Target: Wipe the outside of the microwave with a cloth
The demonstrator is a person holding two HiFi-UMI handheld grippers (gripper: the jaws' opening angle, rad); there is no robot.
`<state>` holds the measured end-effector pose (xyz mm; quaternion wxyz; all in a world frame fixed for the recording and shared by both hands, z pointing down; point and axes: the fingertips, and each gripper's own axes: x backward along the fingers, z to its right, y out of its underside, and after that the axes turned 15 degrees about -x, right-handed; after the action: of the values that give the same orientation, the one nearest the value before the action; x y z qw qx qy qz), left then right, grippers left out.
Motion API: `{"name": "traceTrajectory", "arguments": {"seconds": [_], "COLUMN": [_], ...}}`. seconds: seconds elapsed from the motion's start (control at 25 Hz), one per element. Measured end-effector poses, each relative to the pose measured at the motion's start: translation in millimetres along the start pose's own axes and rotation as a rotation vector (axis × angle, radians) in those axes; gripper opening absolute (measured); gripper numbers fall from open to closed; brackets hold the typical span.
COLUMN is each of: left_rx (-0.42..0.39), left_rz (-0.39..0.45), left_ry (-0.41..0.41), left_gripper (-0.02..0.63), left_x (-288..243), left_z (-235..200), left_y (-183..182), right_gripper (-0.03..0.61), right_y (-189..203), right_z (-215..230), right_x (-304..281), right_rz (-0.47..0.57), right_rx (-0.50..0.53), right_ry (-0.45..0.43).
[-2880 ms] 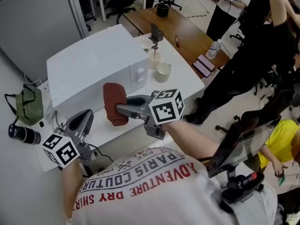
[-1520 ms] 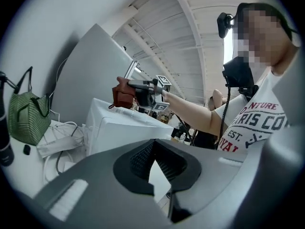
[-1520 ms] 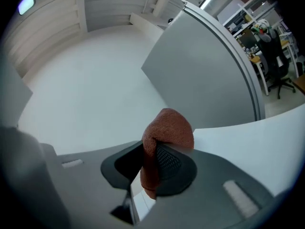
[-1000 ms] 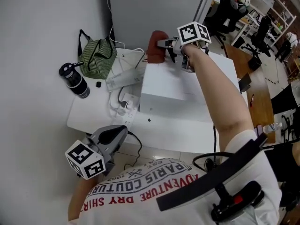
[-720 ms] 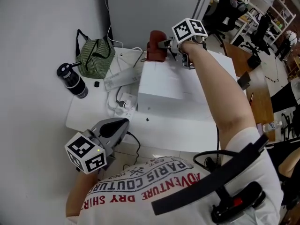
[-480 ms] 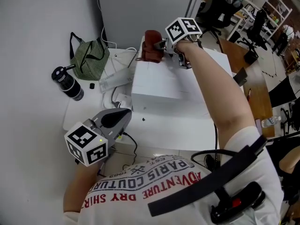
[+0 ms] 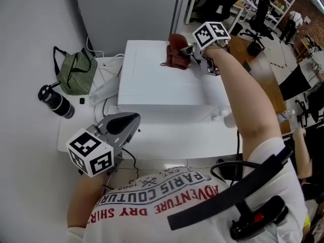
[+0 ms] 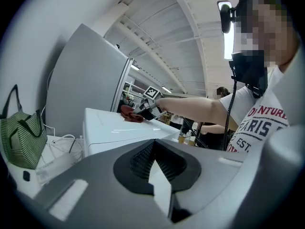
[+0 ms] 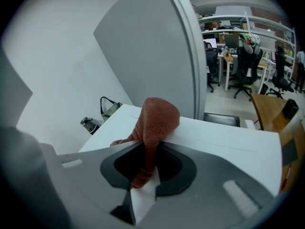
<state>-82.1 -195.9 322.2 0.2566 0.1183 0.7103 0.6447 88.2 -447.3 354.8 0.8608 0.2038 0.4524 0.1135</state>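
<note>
Right claw [image 7: 191, 53]: clamping the red cloth [image 7: 177, 57] and pressing it onto the microwave [image 7: 152, 85] top, toward the far edge, for wiping. Left claw [image 7: 129, 125]: jaws closed on nothing, hanging low beside the desk [image 7: 167, 142], apparently keeping clear.

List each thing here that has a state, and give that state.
Cloth, bunched, clamped, resting on the microwave top.
Right hand-held gripper, shut on the cloth.
Left hand-held gripper, shut, empty.
Microwave, upright; door not in view.
Bottle, upright, capped.
Bag, slumped by the wall.
</note>
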Motion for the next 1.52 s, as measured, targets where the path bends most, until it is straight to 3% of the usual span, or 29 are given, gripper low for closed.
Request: {"name": "traceTrajectory", "arguments": {"seconds": [0.44,0.76,0.96,1.28,1.52], "left_rx": [-0.024,-0.029,-0.019,-0.014,0.009], "left_rz": [0.003,-0.011,0.003,0.022,0.049], "left_ry": [0.096,0.118,0.101,0.061,-0.001], "left_gripper": [0.006,0.006,0.006,0.006,0.006], "left_x": [-43,-49,-40,-11,18], "left_z": [31,41,39,34,23], "left_y": [-12,-14,-13,-9,-2], "right_gripper": [0.06,0.057,0.054,0.055,0.055], "right_y": [36,41,28,72,98], "right_z": [132,152,60,-157,-225], "right_x": [118,138,133,51,-10], "right_rz": [0.112,0.155,0.194,0.071,-0.027], "right_rx": [-0.166,-0.189,-0.073,0.214,0.223], "right_ry": [0.092,0.149,-0.017,-0.321,-0.399]}}
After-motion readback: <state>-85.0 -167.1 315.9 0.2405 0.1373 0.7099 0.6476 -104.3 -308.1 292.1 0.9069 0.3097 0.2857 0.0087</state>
